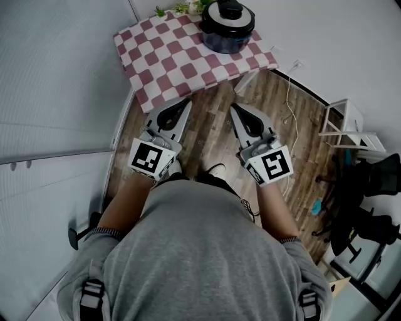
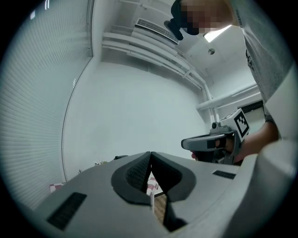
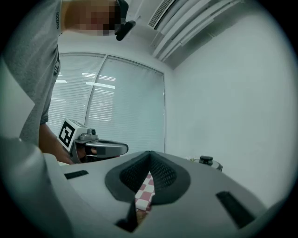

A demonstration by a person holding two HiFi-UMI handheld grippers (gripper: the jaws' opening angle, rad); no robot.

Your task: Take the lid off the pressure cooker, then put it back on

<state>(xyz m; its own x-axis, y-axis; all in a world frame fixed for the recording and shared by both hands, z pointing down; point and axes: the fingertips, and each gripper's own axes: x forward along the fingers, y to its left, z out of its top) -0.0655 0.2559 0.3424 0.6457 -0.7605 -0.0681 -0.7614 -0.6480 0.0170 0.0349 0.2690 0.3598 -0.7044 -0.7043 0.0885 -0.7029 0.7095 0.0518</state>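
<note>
a: where do we locate the pressure cooker (image 1: 227, 31)?
b: we locate it on the far right part of the cloth-covered table (image 1: 163, 63), checked red and white. the lid (image 1: 228, 14) sits on the pot, black knob upward. in the right gripper view only the knob and the lid's top show, right of the jaws.
a: how do the jaws stand?
b: we read both pairs as closed tip to tip, with nothing between them. the left gripper (image 1: 187, 101) and the right gripper (image 1: 232, 108) are held level, side by side, over the wooden floor (image 1: 210, 135) on the near side of the table. their tips point toward the table's near edge, and both are well apart from the cooker.
a: what else do we note?
b: small green plants (image 1: 182, 9) stand at the table's far edge, left of the cooker. a white cable (image 1: 289, 103) lies on the floor at right, near a white frame (image 1: 343, 122) and a black chair (image 1: 376, 178).
</note>
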